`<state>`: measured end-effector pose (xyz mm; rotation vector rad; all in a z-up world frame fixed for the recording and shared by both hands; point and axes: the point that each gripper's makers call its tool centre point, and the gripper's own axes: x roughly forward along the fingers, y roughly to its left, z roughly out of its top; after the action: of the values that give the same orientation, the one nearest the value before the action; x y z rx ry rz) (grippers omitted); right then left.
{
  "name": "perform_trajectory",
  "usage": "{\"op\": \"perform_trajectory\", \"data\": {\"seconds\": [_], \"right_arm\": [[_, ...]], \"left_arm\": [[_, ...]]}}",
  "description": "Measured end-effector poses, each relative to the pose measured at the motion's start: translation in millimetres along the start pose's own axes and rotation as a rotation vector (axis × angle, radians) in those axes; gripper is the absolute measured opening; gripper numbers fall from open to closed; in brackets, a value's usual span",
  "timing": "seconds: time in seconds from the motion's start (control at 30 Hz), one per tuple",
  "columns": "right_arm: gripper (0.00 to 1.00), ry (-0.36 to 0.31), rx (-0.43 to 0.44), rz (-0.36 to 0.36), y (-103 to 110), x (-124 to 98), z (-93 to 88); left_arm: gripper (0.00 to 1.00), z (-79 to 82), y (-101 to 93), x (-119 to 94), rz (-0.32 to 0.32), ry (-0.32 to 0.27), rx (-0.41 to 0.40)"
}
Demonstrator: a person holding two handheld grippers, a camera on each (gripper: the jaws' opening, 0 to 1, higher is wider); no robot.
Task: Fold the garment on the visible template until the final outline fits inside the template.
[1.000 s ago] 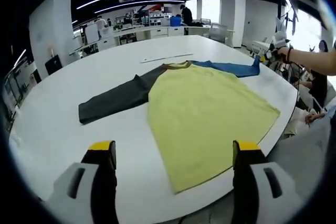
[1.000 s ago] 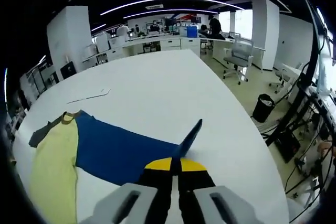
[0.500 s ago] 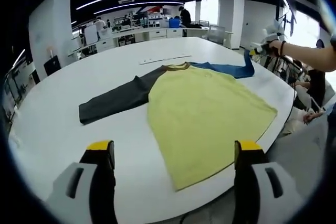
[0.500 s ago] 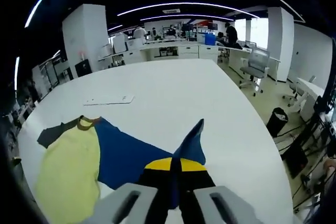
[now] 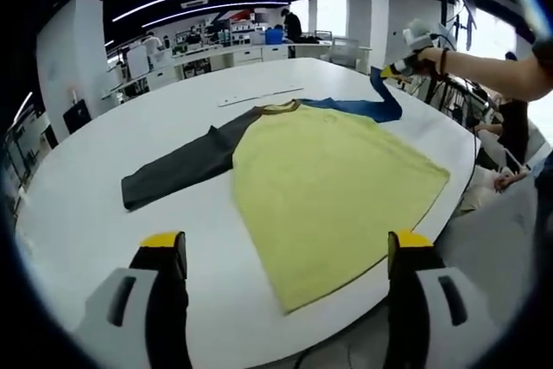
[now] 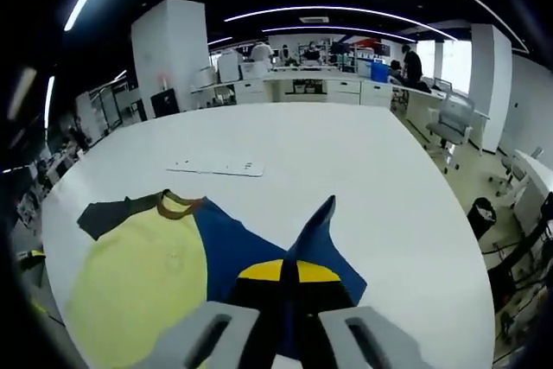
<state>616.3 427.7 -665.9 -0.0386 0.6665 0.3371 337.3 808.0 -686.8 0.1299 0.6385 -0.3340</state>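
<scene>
A long-sleeved shirt lies flat on a white table (image 5: 78,187): yellow-green body (image 5: 324,183), dark grey sleeve (image 5: 177,170) stretched to the left, brown collar (image 5: 278,108), blue sleeve (image 5: 363,110) at the far right. My left gripper (image 5: 285,261) hangs open above the table's near edge, short of the shirt's hem. My right gripper (image 6: 288,276) is shut on the blue sleeve's cuff (image 6: 315,226) and holds it lifted above the table. In the left gripper view the right gripper (image 5: 402,62) holds the cuff raised beyond the shirt, in a person's hand. The yellow body (image 6: 138,283) lies at lower left in the right gripper view.
A thin white strip (image 5: 259,95) lies on the table beyond the collar, also seen as a white strip (image 6: 216,167). Desks, pillars and office chairs (image 6: 454,118) stand around the table. People sit at the right table edge (image 5: 510,136).
My right gripper has lifted the blue cuff and carried it inward toward the shirt's body, so the blue sleeve bunches and shortens. The left gripper has barely moved.
</scene>
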Motion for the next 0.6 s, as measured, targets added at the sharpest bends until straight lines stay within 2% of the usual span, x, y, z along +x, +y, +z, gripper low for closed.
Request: {"op": "perform_trajectory", "data": {"seconds": [0.23, 0.6], "right_arm": [[0.00, 0.026, -0.016, 0.042, 25.1, 11.7, 4.4], [0.00, 0.030, -0.041, 0.133, 82.9, 26.3, 21.2]], "left_arm": [[0.94, -0.9, -1.2, 0.0, -0.005, 0.000, -0.004], [0.94, -5.6, -1.2, 1.8, -0.011, 0.009, -0.009]]}}
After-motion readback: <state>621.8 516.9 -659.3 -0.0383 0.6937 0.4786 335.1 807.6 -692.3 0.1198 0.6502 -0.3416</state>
